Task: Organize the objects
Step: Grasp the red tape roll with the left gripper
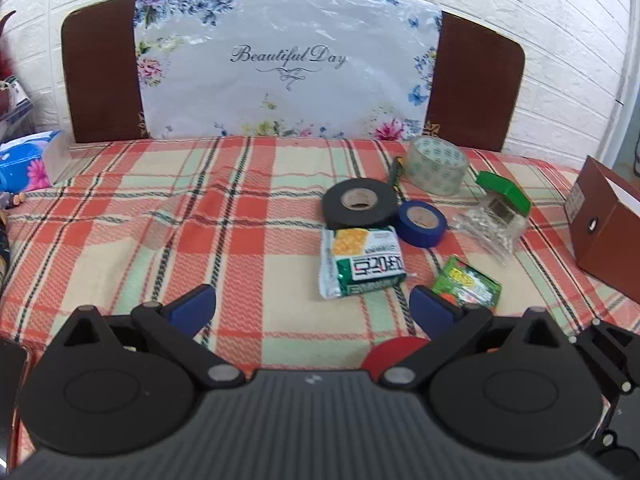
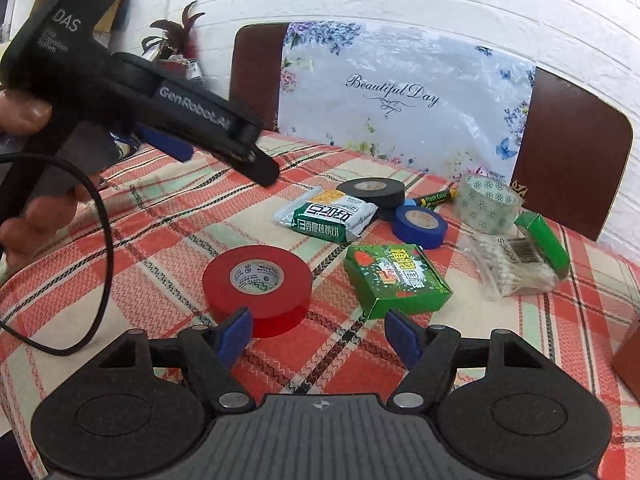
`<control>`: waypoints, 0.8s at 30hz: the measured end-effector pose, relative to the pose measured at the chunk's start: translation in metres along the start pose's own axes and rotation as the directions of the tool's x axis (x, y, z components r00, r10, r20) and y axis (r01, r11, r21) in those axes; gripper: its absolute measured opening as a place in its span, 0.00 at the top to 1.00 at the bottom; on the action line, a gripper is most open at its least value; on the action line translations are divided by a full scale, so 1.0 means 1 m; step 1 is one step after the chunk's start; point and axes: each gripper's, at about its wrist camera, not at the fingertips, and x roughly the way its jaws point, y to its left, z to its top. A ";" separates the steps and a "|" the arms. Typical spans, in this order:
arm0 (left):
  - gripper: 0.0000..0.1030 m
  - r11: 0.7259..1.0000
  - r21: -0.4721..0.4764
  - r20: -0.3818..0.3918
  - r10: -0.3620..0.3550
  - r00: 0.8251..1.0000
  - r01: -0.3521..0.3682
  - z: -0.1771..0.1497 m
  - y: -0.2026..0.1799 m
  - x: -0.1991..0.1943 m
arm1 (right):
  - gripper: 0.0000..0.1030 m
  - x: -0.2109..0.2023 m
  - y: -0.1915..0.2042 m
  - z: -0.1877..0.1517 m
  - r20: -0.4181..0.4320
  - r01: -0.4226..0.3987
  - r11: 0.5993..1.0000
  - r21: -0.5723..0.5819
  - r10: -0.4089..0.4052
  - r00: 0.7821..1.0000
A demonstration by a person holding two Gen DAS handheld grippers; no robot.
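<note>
While the plaid-clothed surface [image 2: 160, 208] carries everything, a brown box [image 1: 608, 232] stands at its right edge. Toward the far right corner lies the clear patterned tape [image 2: 490, 204], with the black tape roll [image 2: 372, 192] beside it. Nearer the front edge sit the red tape roll [image 2: 258, 284], green box [image 2: 396, 280], snack packet [image 2: 328, 216] and blue tape roll [image 2: 420, 226]. Left claw [image 1: 312, 304] is released and empty; right claw [image 2: 318, 336] is parted, just short of the red roll.

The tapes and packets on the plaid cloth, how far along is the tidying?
Nothing looks sorted yet. The red tape, black tape, blue tape, green box and snack packet lie loose. Both the left gripper and right gripper are open and empty; the brown box waits.
</note>
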 end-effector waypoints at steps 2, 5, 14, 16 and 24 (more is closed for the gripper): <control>0.00 1.000 0.012 0.002 -0.009 1.000 0.009 -0.003 -0.003 -0.003 | 0.32 -0.005 0.002 0.000 0.010 -0.021 1.000 -0.002 0.021 1.000; 0.10 0.999 0.030 -0.013 -0.026 1.000 0.027 -0.006 -0.006 -0.004 | 0.33 -0.009 0.005 -0.001 0.006 -0.050 0.999 -0.001 0.050 0.999; 0.26 0.994 -0.045 -0.113 -0.101 0.988 0.097 -0.027 -0.006 0.010 | 0.34 0.010 0.011 -0.002 -0.054 -0.084 0.996 0.007 0.084 0.995; 0.31 0.991 -0.064 -0.126 -0.122 0.985 0.114 -0.030 -0.007 0.014 | 0.34 0.016 0.010 0.001 -0.055 -0.093 0.996 0.019 0.094 0.994; 0.62 0.979 -0.089 -0.163 -0.198 0.967 0.185 -0.030 -0.016 0.024 | 0.35 0.030 0.020 0.011 -0.051 -0.139 0.990 -0.012 0.138 0.989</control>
